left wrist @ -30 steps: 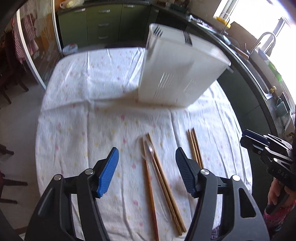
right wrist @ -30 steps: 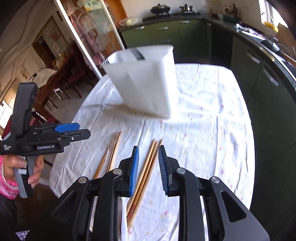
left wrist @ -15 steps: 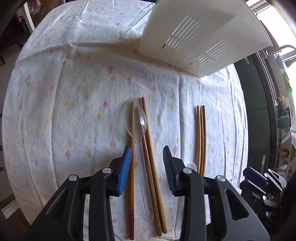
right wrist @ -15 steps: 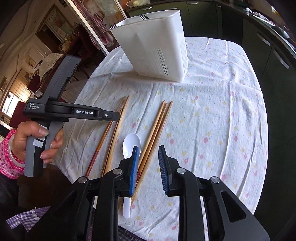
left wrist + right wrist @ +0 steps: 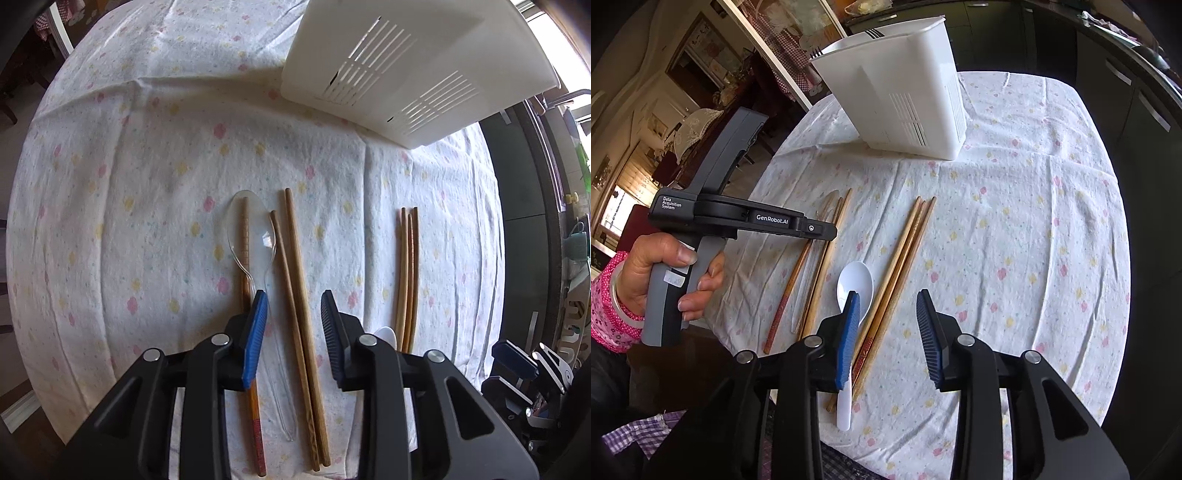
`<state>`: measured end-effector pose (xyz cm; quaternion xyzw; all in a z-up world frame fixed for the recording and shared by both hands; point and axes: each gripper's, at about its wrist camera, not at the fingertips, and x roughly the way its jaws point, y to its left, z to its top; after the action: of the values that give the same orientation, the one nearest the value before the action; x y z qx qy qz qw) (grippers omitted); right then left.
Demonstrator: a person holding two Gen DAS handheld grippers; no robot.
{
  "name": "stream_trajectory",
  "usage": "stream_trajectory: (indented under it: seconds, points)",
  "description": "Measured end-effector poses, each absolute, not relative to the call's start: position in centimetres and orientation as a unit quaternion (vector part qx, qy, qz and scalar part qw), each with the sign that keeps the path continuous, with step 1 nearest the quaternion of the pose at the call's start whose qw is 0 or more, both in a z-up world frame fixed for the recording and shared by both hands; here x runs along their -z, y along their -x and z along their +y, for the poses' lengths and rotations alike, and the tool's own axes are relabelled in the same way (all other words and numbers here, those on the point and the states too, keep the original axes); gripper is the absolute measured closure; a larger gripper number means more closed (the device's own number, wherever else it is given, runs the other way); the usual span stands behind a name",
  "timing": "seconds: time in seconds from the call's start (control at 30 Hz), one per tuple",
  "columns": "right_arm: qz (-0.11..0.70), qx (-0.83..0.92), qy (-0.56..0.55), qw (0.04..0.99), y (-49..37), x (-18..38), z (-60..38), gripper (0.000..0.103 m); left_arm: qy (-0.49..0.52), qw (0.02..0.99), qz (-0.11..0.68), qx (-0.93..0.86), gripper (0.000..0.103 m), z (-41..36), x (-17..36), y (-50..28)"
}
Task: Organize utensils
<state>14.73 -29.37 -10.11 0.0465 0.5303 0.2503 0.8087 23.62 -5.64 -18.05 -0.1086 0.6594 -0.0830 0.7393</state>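
A white slotted utensil holder (image 5: 402, 70) stands at the far side of the table; it also shows in the right wrist view (image 5: 901, 99). My left gripper (image 5: 293, 328) is open, low over a pair of brown chopsticks (image 5: 295, 280), with a clear plastic spoon (image 5: 255, 236) and a red-tipped chopstick (image 5: 245, 258) just left. Three light chopsticks (image 5: 406, 266) lie to the right. My right gripper (image 5: 888, 332) is open above those light chopsticks (image 5: 905, 254), beside a white spoon (image 5: 853, 284).
The table wears a white flowered cloth (image 5: 1015, 229). Dark green cabinets (image 5: 1137, 110) run along the right. The left gripper's body and the hand holding it (image 5: 701, 229) hang over the table's left edge in the right wrist view.
My left gripper dropped lower and closer over the brown chopsticks. My right gripper's jaws opened wider and it shifted right over the light chopsticks.
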Motion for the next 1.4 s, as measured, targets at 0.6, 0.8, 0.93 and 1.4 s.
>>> stream_trajectory:
  seconds: [0.6, 0.8, 0.93, 1.4]
  points:
    - [0.529, -0.258, -0.035, 0.808, -14.5, 9.6, -28.5, 0.070, 0.115, 0.730, 0.672, 0.054, 0.075, -3.2, 17.7, -23.1]
    - [0.532, -0.262, -0.034, 0.805, -14.4, 9.7, -28.5, 0.070, 0.119, 0.724, 0.678, 0.050, 0.075, -2.1, 17.1, -22.6]
    - [0.532, -0.262, -0.037, 0.804, -14.7, 9.8, -28.4, 0.070, 0.120, 0.720, 0.683, 0.037, 0.075, -1.2, 17.3, -22.6]
    - [0.535, -0.266, -0.039, 0.801, -14.8, 9.9, -28.5, 0.070, 0.118, 0.717, 0.684, 0.070, 0.075, -3.1, 17.0, -23.2]
